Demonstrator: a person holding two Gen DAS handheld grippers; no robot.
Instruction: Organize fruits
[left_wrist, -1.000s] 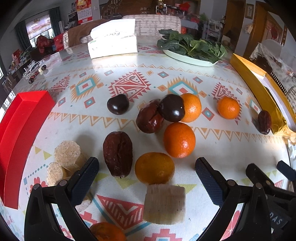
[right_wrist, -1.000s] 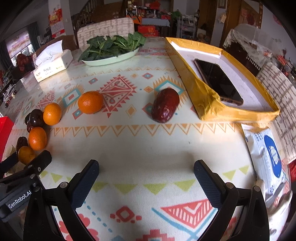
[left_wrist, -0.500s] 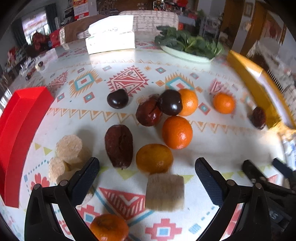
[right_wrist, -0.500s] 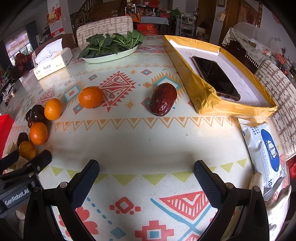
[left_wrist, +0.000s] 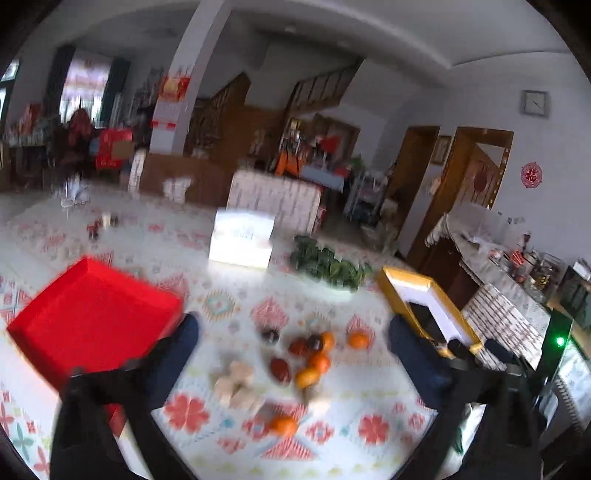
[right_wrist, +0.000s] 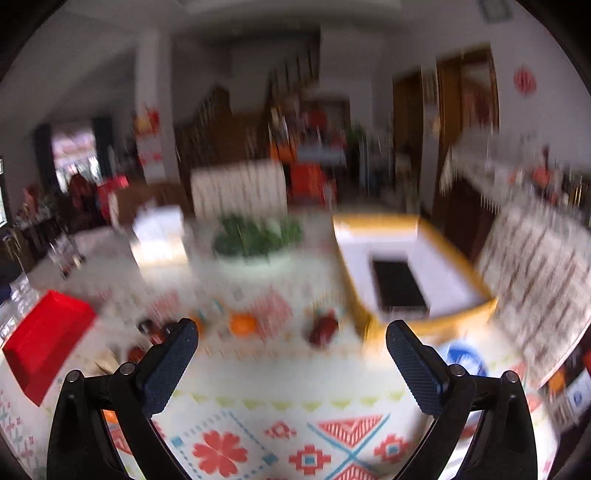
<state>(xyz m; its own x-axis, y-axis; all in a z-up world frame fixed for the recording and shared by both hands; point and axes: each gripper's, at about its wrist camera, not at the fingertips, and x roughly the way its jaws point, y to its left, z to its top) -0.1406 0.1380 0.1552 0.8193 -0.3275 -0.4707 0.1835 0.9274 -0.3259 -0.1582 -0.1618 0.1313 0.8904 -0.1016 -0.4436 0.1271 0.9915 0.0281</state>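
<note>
Orange and dark fruits (left_wrist: 308, 356) lie in a loose cluster on the patterned table (left_wrist: 229, 306), between the red tray (left_wrist: 88, 321) and the yellow box (left_wrist: 424, 306). Both the left gripper (left_wrist: 293, 350) and the right gripper (right_wrist: 291, 354) are spread wide, empty, high above. Sorting seems not begun; next, one claw must descend over one fruit.

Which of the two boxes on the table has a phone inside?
The yellow box on the right holds the black phone; the red box on the left shows none.
</note>
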